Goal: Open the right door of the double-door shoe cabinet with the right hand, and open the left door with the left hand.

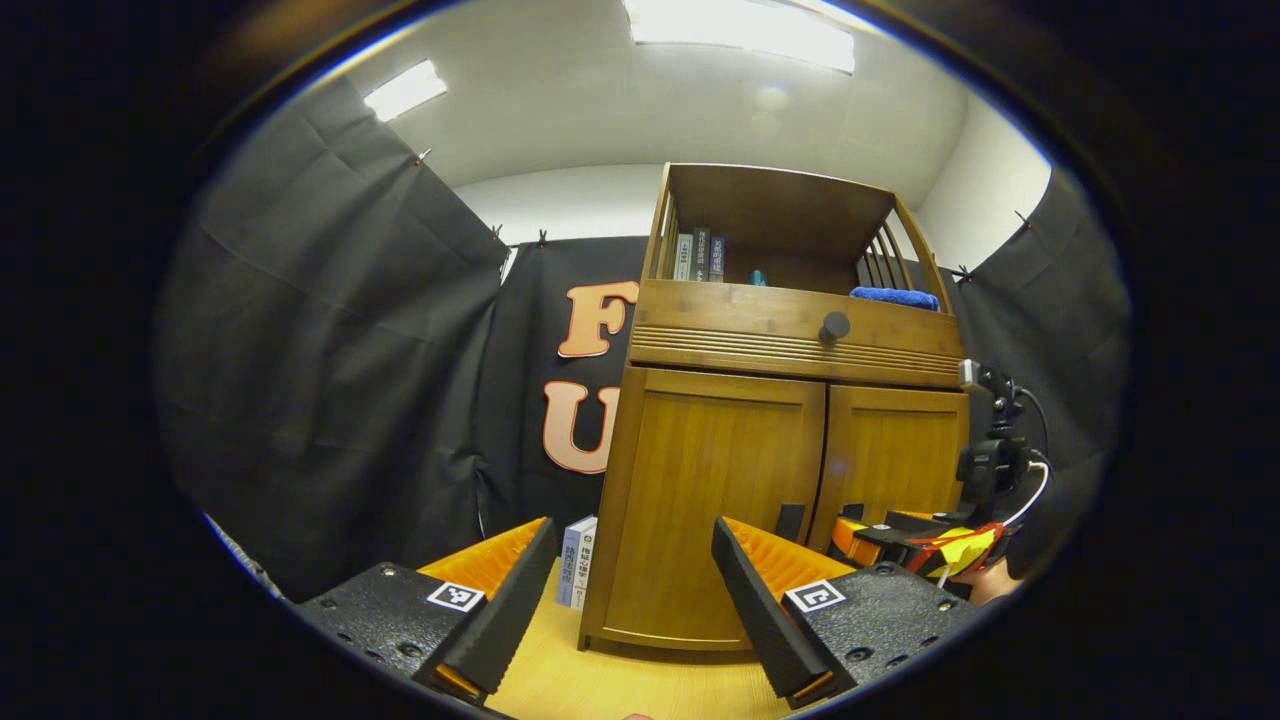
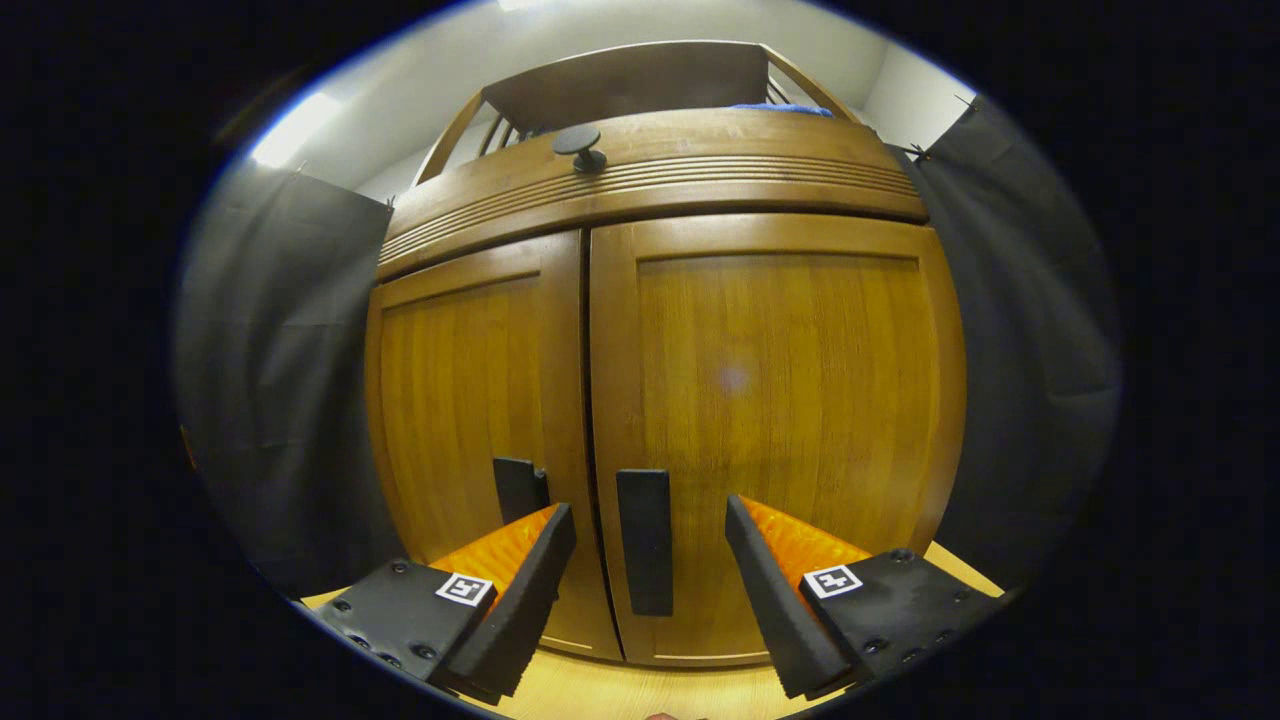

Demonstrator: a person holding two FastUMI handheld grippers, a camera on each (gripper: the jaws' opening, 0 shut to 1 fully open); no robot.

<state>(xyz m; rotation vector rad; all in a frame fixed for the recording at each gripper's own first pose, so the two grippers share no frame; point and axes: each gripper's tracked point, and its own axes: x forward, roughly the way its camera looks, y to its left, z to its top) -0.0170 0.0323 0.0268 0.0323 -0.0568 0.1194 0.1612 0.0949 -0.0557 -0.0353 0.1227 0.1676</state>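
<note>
Approaching the shoe cabinet (image 2: 660,330), I hold my right claw (image 2: 650,570) spread wide in front of the two closed doors. In the right gripper view the right door (image 2: 770,400) stands shut, and its dark vertical handle (image 2: 644,540) lies between my parted fingers, with neither finger touching it as far as I can judge. The left door (image 2: 460,400) is likewise shut; its handle (image 2: 520,488) sits just beyond my left-hand finger, partly hidden by it.

In the left gripper view my left claw (image 1: 635,590) is also released and empty, held farther back from the cabinet, which stands on the pale wooden table (image 1: 640,690). The right claw appears there too, low at the cabinet's right door. A drawer knob (image 1: 835,326), books (image 1: 700,255) and a blue cloth (image 1: 895,297) sit above the doors and play no part.

The step in hand is the first: reaching the right handle. The next move calls for advancing slightly, closing both fingers on that handle, then pulling outward along the door's arc about its outer hinge. The left claw must then centre on its own handle.
</note>
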